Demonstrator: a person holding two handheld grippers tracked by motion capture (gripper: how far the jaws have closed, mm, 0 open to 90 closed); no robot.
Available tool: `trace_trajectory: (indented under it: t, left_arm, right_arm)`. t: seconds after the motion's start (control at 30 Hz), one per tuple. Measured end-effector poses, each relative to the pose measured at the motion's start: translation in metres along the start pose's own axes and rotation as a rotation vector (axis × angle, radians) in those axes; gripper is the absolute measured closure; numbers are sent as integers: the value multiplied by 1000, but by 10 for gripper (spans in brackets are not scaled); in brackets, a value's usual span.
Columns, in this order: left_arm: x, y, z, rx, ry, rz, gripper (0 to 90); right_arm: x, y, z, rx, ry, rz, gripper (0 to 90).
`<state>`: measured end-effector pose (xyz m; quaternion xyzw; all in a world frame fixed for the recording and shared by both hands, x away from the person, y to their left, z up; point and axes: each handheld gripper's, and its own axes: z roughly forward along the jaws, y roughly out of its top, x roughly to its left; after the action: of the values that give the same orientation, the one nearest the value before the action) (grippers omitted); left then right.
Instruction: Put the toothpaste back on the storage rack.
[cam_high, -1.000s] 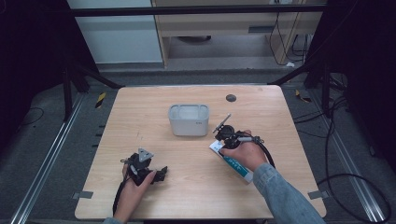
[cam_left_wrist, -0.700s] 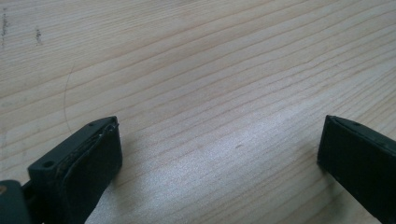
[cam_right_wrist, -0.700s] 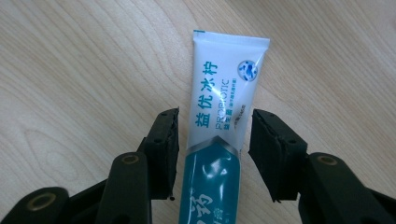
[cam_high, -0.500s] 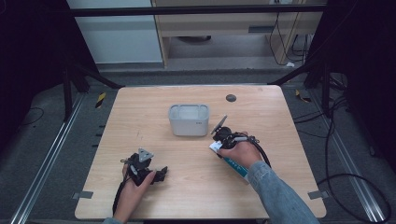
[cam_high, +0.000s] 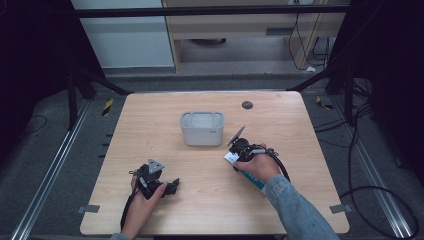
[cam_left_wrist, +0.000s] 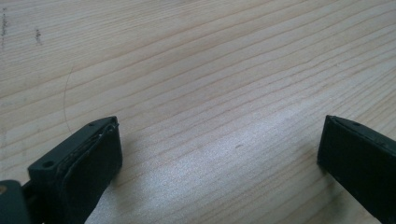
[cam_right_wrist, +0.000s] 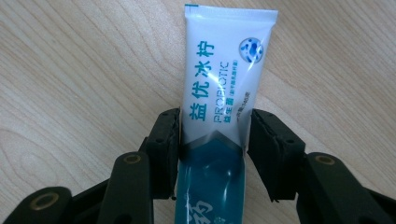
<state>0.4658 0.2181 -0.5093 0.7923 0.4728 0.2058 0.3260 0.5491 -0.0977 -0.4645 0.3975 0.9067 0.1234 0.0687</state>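
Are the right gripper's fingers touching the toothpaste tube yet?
Touching. The right gripper view shows both fingers of the right gripper pressed against the toothpaste tube, no gap either side.

My high view looks forward and down from above on the whole pale wooden worktop (cam_high: 210, 200). My left claw (cam_left_wrist: 219, 163) camera sits very close to the bare wood. My right claw (cam_right_wrist: 212, 149) camera looks along a white and teal toothpaste tube (cam_right_wrist: 219, 93), near the same wood.

Black claws (cam_right_wrist: 212, 140), brass screws, grey plate, denim sleeve (cam_high: 295, 207)
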Motion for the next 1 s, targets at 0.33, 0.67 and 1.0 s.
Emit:
trace_trajectory:
  t: [0.33, 0.67, 1.0]
  left_arm:
    - [0, 0, 0, -1, -2, 2, 0]
    - [0, 0, 0, -1, -2, 2, 0]
    - [0, 0, 0, -1, -1, 2, 0]
  right_arm:
    - [0, 0, 0, -5, 3, 3, 572]
    - [1, -1, 0, -10, -20, -15, 592]
    - [4, -1, -1, -4, -34, -9, 640]
